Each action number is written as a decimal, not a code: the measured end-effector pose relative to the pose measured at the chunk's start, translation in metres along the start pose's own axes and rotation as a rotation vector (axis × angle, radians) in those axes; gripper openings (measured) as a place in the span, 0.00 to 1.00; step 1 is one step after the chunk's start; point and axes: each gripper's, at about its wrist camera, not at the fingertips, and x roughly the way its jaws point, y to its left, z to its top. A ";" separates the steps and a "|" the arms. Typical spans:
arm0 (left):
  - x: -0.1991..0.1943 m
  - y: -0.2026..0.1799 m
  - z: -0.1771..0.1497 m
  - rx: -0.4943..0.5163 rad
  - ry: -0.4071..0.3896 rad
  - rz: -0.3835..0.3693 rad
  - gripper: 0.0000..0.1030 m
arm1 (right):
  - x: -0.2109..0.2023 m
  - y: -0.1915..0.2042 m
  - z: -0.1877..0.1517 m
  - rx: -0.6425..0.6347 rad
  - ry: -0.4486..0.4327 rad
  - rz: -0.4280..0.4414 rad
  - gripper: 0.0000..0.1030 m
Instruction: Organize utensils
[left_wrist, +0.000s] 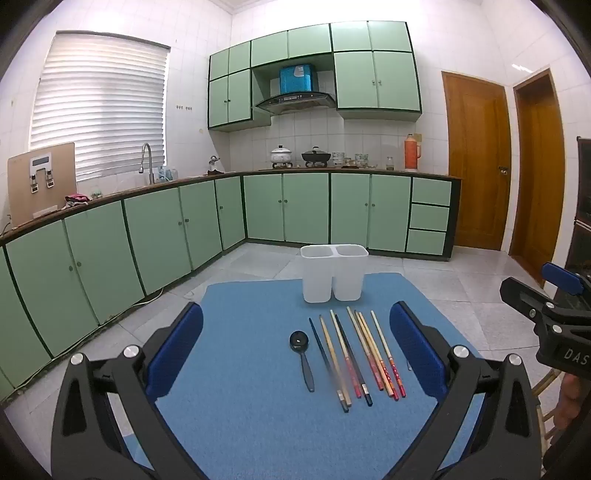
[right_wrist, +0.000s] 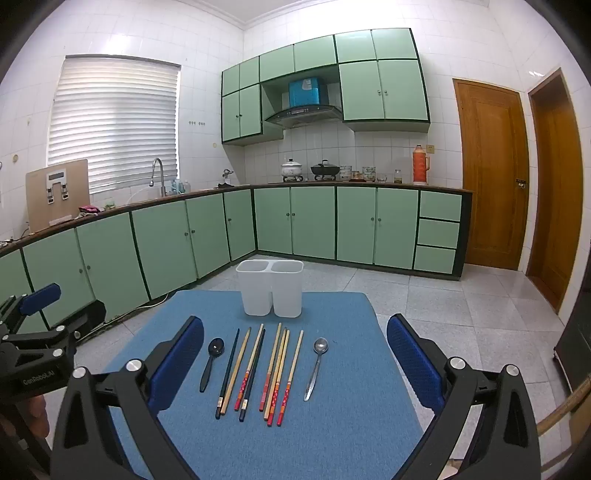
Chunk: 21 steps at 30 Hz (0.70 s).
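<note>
The utensils lie in one neat row across the middle of the blue mat (right_wrist: 343, 443) that covers the desk, handles toward the camera and tips toward the far edge, a layout that looks meant to let each piece be taken singly from the near side. At the left end is the black spoon (right_wrist: 211, 360), bowl up. Next to it come the chopsticks (right_wrist: 258, 369), a loose fan of dark and pale sticks, several with red patterned handle ends; some touch or cross slightly near the handles, so lifting one alone may disturb its neighbour. At the right end, a little apart from them, lies the metal spoon (right_wrist: 316, 367), which the left wrist view does not show, as the left gripper's own right finger appears to cover that spot.

Behind the row, near the mat's far edge, stands the white two-compartment holder (right_wrist: 269, 291), upright and apparently empty; the split suggests spoons in one side and chopsticks in the other, though which side takes which cannot be told.

The left gripper (left_wrist: 295, 347) and right gripper (right_wrist: 295, 354) both hover above the near part of the mat with jaws spread wide and nothing between them, tilted slightly down at the row. Sorting appears not yet begun. Green cabinets line the kitchen behind
</note>
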 end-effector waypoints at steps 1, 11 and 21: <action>0.000 0.000 0.000 -0.002 0.003 0.002 0.95 | 0.000 0.000 0.000 -0.001 0.000 0.000 0.94; 0.000 0.001 0.000 -0.004 0.003 0.004 0.95 | 0.001 0.000 0.000 0.000 0.002 0.000 0.94; 0.000 0.000 0.000 -0.002 0.002 0.005 0.95 | 0.001 0.000 0.000 0.001 0.003 0.001 0.94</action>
